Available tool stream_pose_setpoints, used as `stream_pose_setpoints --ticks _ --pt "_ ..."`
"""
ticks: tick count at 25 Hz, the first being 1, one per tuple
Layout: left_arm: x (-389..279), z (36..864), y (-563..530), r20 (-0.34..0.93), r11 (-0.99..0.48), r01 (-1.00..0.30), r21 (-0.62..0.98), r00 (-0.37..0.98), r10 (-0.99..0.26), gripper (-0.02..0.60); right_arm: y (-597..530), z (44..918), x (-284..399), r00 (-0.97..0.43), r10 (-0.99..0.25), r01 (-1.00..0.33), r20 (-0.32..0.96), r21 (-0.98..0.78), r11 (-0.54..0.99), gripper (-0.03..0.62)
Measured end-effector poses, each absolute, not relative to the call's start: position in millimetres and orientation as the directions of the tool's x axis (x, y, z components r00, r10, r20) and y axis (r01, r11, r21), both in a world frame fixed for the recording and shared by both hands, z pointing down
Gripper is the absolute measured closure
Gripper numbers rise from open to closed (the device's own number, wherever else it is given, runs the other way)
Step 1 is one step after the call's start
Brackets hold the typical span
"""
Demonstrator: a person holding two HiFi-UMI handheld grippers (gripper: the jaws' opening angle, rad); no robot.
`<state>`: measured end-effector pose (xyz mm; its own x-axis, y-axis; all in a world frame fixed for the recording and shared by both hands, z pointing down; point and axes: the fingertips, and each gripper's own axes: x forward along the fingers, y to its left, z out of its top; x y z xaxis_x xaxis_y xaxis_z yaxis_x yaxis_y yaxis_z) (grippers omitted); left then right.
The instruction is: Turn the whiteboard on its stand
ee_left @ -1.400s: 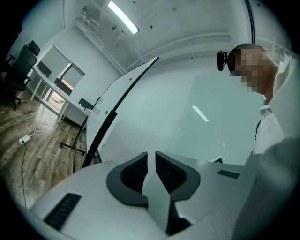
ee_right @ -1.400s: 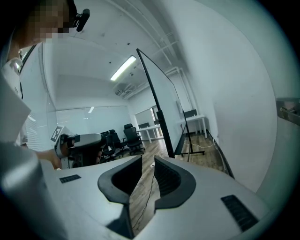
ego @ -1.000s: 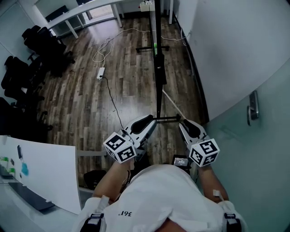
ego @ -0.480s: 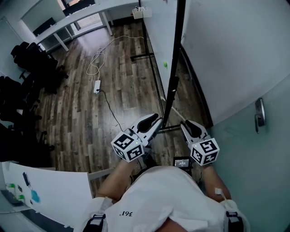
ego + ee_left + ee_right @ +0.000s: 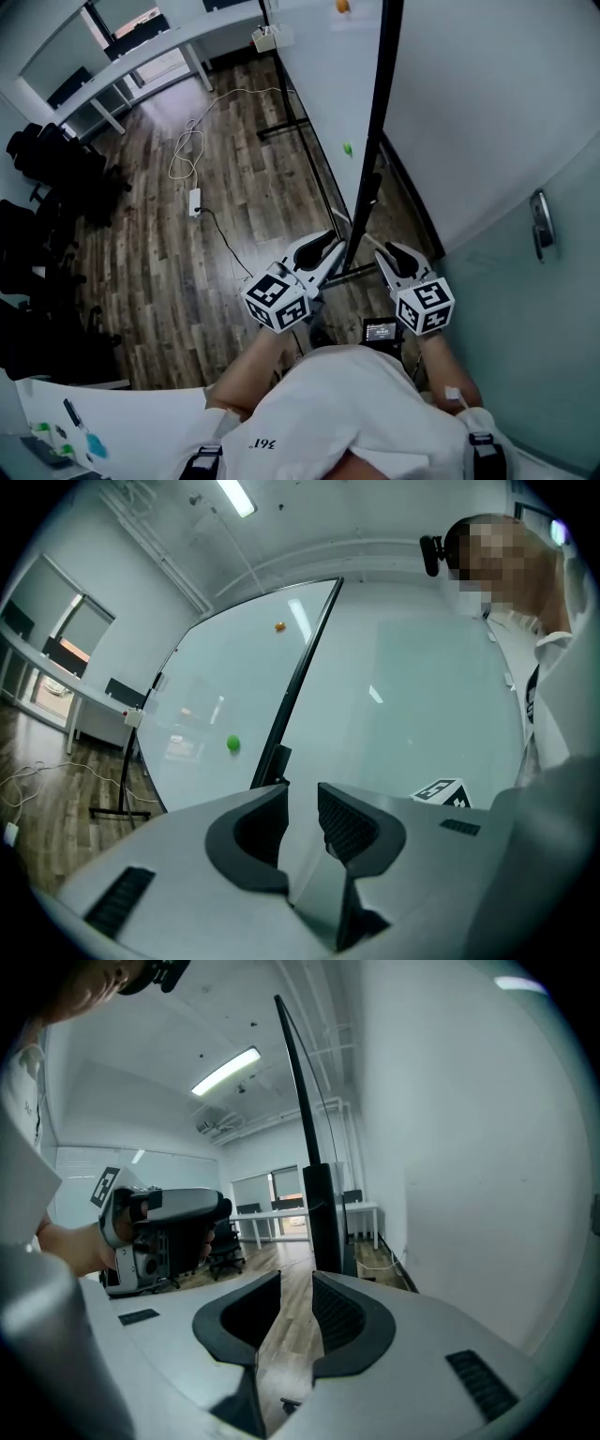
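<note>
The whiteboard (image 5: 323, 84) stands nearly edge-on straight ahead of the person, close to the wall (image 5: 469, 94) on the right. Its black side rail runs up from between the two grippers to the top of the head view. The foot of its stand (image 5: 284, 126) rests on the wooden floor (image 5: 187, 262). A green magnet (image 5: 348, 148) and an orange magnet (image 5: 343, 6) sit on the face turned to the left. The left gripper (image 5: 325, 249) is on that side of the rail, and its jaws have just been opening. They stand a narrow gap apart with nothing pinched between the pads, and only the pale board shows beyond them. From its own view it is hard to say whether the left jaw tip touches the rail. The right gripper (image 5: 392, 253) is on the other side, tilted a little downward. Its jaws have also just been opening and hold nothing. The floor shows through the gap, and the rail rises just beyond the tips. A white cable (image 5: 192, 141) trails across the floor toward a desk (image 5: 141, 52), and dark chairs (image 5: 52, 159) stand at the left.
</note>
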<state>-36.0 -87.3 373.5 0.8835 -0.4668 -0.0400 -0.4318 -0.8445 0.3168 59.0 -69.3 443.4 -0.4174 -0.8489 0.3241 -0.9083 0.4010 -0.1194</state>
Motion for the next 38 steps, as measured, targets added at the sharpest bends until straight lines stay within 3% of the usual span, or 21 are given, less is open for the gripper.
stream_pose_setpoints --ticks 17,25,38 --pt "-11 355 -123 -0.098 -0.830 -0.476 0.290 0.848 -0.521 0.486 -113 448 59 -0.498 -0.804 -0.860 0.324 -0.067 0.506 0.450" --pt "-1 341 -141 -0.135 -0.824 -0.518 0.232 0.821 -0.554 0.442 -133 453 55 -0.571 -0.754 -0.806 0.323 -0.049 0.590 0.417" --pt "26 347 -159 -0.095 -0.837 -0.513 0.192 0.839 -0.536 0.423 -154 459 50 -0.586 -0.738 -0.792 0.334 -0.044 0.609 0.404"
